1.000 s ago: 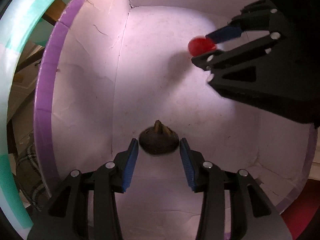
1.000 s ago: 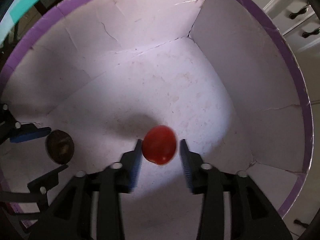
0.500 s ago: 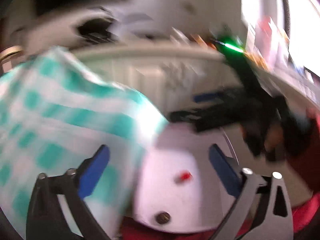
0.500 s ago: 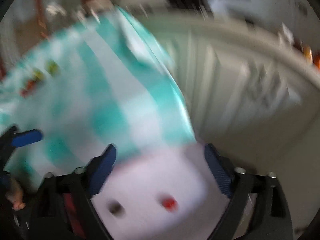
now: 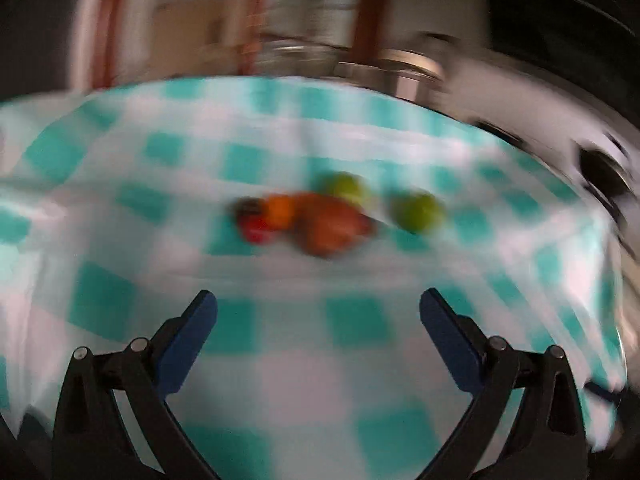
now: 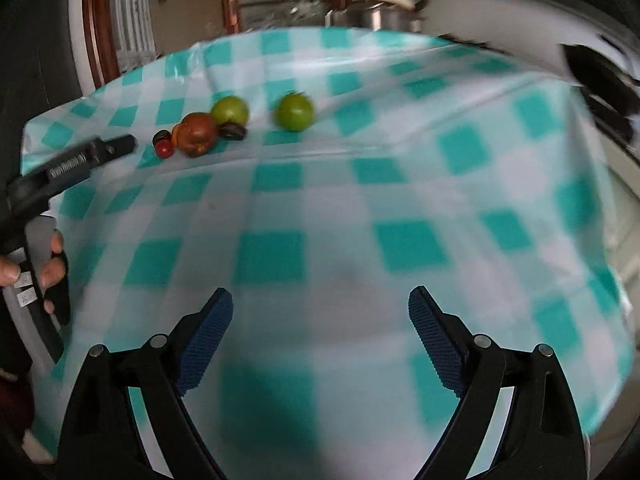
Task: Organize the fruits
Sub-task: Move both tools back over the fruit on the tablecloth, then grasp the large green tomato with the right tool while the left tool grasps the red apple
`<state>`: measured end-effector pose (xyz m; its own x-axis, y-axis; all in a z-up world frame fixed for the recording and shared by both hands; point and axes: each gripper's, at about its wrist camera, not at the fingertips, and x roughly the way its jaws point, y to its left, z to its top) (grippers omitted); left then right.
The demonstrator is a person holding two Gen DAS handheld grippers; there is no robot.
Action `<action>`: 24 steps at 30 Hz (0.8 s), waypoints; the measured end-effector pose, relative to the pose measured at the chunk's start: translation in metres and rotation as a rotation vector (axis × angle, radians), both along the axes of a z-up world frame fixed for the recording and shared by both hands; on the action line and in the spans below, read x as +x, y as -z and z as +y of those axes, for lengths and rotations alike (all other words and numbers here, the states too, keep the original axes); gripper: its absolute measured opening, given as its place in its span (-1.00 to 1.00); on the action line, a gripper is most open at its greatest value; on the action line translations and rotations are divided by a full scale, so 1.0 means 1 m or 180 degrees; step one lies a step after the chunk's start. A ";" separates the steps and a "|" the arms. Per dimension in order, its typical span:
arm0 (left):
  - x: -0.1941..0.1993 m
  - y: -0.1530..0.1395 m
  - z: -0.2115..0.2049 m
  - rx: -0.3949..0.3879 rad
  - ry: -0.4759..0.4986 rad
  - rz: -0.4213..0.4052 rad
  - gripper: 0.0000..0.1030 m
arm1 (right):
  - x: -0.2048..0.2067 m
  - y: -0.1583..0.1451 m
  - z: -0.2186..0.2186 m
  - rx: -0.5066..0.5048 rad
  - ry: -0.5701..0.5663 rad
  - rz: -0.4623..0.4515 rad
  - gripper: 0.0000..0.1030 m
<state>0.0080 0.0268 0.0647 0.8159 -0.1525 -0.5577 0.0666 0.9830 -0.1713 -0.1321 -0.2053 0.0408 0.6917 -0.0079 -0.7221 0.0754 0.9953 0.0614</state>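
Observation:
A cluster of fruit lies on the teal-and-white checked tablecloth (image 6: 360, 200). It holds a large reddish-brown fruit (image 6: 197, 134), a small red one (image 6: 164, 149), two small dark ones and a green one (image 6: 231, 110). A second green fruit (image 6: 295, 111) sits apart to the right. The left wrist view is blurred and shows the same brown fruit (image 5: 332, 228) and green fruit (image 5: 418, 212). My left gripper (image 5: 318, 296) is open and empty, well short of the fruit. My right gripper (image 6: 320, 294) is open and empty above bare cloth. A hand (image 6: 52, 264) holds the left gripper at the left edge.
A metal pot (image 6: 380, 12) stands beyond the table's far edge, beside a wooden door frame (image 6: 98, 40). The cloth drops off the table's right edge (image 6: 612, 280). Dark blurred objects (image 6: 600, 80) lie at the far right.
Both grippers let go of the red fruit and the dark fruit on the floor of the purple-rimmed white box, opened wide, lifted out and swung round to face the table with the fruit.

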 end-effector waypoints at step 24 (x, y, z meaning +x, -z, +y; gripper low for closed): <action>0.022 0.041 0.061 -0.0720 -0.0362 0.0470 0.97 | 0.309 0.024 0.013 0.0532 0.0475 0.0239 0.32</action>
